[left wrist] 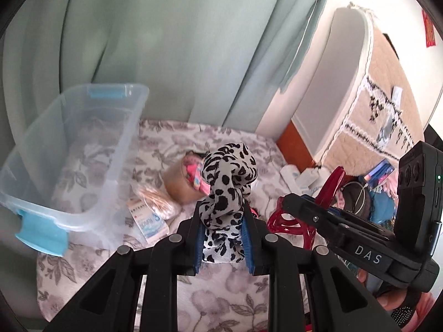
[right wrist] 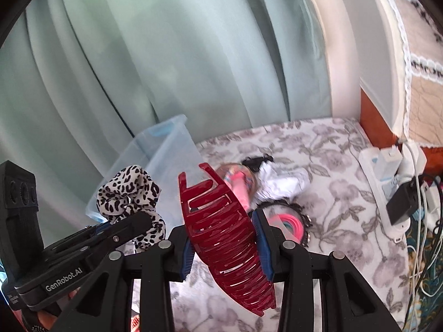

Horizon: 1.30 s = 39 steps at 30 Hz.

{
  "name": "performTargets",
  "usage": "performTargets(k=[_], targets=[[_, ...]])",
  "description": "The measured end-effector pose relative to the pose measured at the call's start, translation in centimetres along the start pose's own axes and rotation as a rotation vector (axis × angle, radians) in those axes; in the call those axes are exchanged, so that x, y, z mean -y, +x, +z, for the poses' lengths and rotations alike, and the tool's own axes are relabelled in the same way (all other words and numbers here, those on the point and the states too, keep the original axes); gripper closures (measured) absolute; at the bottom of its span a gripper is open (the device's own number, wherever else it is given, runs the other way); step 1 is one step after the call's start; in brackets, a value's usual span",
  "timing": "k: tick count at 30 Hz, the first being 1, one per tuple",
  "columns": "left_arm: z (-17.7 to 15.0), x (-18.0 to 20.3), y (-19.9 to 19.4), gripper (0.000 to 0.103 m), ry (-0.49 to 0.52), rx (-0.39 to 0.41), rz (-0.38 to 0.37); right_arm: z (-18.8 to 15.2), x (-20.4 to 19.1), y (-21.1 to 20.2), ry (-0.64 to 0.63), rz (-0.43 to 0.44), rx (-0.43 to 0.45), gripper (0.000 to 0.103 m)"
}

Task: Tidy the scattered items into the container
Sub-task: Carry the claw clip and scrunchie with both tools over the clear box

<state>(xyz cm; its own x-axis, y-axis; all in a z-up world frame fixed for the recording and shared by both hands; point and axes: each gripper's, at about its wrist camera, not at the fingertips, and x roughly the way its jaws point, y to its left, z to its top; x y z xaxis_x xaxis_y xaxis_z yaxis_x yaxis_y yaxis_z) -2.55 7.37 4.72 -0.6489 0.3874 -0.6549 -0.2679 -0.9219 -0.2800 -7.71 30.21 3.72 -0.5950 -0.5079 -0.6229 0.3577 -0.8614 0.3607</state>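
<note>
Nearest to us, the left tongs [left wrist: 223,233] are clamped on the leopard-print scrunchie [left wrist: 227,191], their blue pads pressed into its lower folds while the rest of it bunches up above the tips. It is soft and light, so we judge it will squash rather than slip, and a pinch through the bulk of the fabric, as here, should hold. The right tongs [right wrist: 225,244] are closed across the middle of the red claw clip [right wrist: 221,232], which stands tilted between the pads with its teeth hanging below them. The clip is rigid, glossy plastic; we expect it to be slippery and apt to swivel, so the broad ribbed body is the best place to hold it, not the thin teeth. Both things are held up above the floral bed cover [left wrist: 221,298]. Further out lie a packet of cotton swabs [left wrist: 157,206], a small tub of pink bits [left wrist: 184,182], and pink hair ties [right wrist: 290,222]. Beyond, to the left and against the green curtain [left wrist: 166,41], stands the clear storage box [left wrist: 36,193], open, with nothing that we can see in it.
</note>
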Motion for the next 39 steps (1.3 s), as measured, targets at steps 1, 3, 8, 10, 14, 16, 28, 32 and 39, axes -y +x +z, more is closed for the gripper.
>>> performTargets(k=[1,3,8,10,14,16,28,32,39], targets=[[0.4,-0.1,-0.7,0.078,-0.001,0.019,0.001,0.3,-0.5,-0.4,-0.005,0.005,0.013,0.062],[1.0,-0.2,-2.1,0.078,-0.004,0.056,0.005,1.0,-1.5,-1.3,-0.017,0.019,0.044,0.062],[2.5,-0.9,-5.0,0.078,-0.014,0.139,0.025,2.6,-3.6,-3.2,-0.023,0.071,0.11,0.062],[2.8,-1.4,-5.9,0.078,-0.021,0.169,0.028,3.2,-4.5,-3.8,-0.033,0.081,0.13,0.062],[3.4,-2.7,-7.6,0.078,-0.043,0.215,0.048,4.0,-6.0,-4.3,-0.053,0.104,0.151,0.062],[3.6,-3.5,-8.4,0.078,-0.053,0.239,0.062,4.3,-7.0,-4.4,-0.066,0.111,0.16,0.062],[3.5,-9.9,-10.7,0.078,-0.161,0.316,0.146,4.7,-12.8,-2.1,-0.162,0.198,0.14,0.062],[3.4,-12.0,-10.0,0.078,-0.197,0.3,0.16,4.7,-14.0,-0.1,-0.174,0.205,0.1,0.062],[3.1,-15.2,-7.9,0.078,-0.25,0.263,0.173,5.0,-15.5,3.6,-0.188,0.218,0.033,0.062]])
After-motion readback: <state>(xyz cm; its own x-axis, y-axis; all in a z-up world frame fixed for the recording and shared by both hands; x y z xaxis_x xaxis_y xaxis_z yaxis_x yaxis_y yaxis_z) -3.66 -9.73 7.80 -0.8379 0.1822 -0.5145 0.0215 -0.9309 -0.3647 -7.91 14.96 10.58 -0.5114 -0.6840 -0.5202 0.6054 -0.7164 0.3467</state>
